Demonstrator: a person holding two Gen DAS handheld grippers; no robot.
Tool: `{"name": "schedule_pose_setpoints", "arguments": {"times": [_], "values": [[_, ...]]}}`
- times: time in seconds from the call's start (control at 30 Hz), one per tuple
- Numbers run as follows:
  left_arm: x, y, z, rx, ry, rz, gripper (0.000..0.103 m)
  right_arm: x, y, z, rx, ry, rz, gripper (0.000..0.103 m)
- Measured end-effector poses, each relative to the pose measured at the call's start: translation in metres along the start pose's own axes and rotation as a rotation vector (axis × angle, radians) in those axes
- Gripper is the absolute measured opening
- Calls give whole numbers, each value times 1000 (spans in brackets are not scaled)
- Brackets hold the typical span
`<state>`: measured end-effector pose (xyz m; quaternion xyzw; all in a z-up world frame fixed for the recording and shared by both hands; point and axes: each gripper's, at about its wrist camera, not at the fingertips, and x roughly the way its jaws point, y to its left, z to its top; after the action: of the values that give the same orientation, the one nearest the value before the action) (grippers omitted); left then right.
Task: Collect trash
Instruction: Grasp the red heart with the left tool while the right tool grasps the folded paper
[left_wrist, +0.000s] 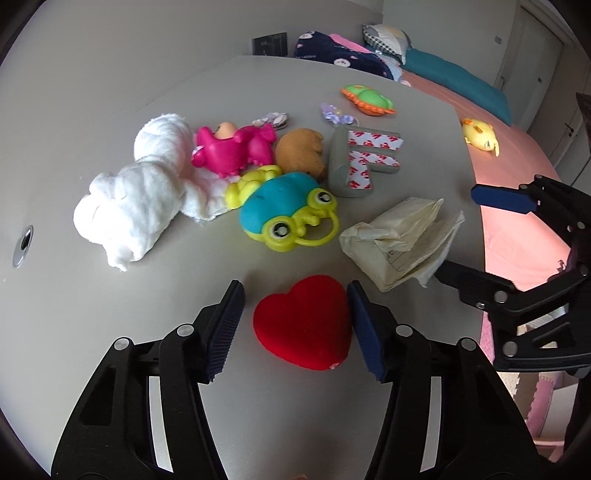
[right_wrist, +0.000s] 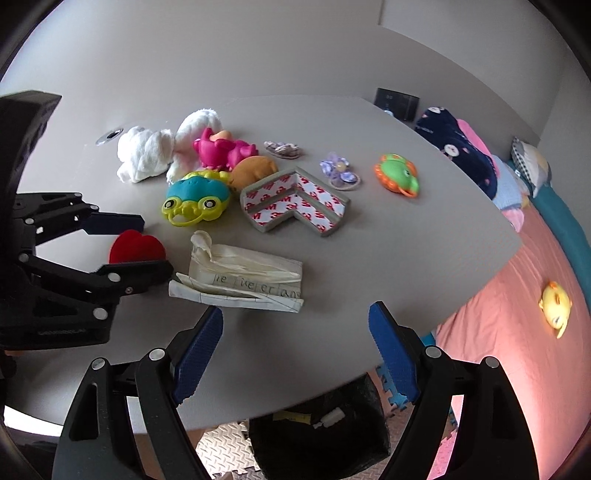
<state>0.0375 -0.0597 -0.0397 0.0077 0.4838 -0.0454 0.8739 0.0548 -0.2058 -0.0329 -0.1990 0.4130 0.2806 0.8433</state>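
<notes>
Crumpled cream paper packet (right_wrist: 240, 275) with handwriting lies near the right edge of the grey worktop (right_wrist: 406, 236), just beyond the right gripper (right_wrist: 295, 350), whose blue fingers (right_wrist: 197, 354) stand wide apart with nothing between them. To its left, the left gripper (left_wrist: 295, 325) straddles a red velvet heart (left_wrist: 304, 325); the right finger seems to touch it, the left stands clear. Farther off lie plastic toys.
</notes>
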Motion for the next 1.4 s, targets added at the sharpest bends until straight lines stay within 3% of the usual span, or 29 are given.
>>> {"name": "schedule_pose_setpoints", "arguments": {"times": [0.07, 0.13, 0.37, 0.43, 0.5, 0.53, 0.77, 0.93, 0.97, 1.0, 1.03, 1.4], "values": [[-1, 5, -1, -4, 7, 0, 55, 7, 4, 4, -24, 2, 9, 81], [-3, 9, -3, 3, 2, 2, 48, 12, 8, 8, -53, -2, 15, 81], [-3, 15, -5, 1, -8, 1, 48, 23, 18, 23, -171, -40, 38, 81], [-4, 15, -6, 4, -13, 6, 48, 25, 19, 26, -174, -41, 66, 75], [-4, 15, -6, 7, -17, 10, 48, 27, 16, 29, -157, -32, 116, 59], [-3, 15, -6, 8, -19, 11, 48, 27, 15, 30, -148, -28, 137, 56], [-2, 15, -6, 3, -20, 11, 48, 26, 16, 31, -89, -12, 122, 49], [-3, 12, -6, -4, -6, 7, 48, 21, 11, 28, -4, 2, 120, 38], [-3, 11, -6, -5, -3, 5, 48, 17, 11, 27, 9, -3, 130, 28], [-3, 10, -5, -7, -1, 4, 48, 15, 12, 26, 21, -3, 146, 12], [-3, 10, -5, -9, 0, 3, 48, 13, 12, 25, 35, 2, 146, 9], [-22, -10, -3, 40, -63, -15, 47, -22, -3, 8, 182, -51, 110, 6]]}}
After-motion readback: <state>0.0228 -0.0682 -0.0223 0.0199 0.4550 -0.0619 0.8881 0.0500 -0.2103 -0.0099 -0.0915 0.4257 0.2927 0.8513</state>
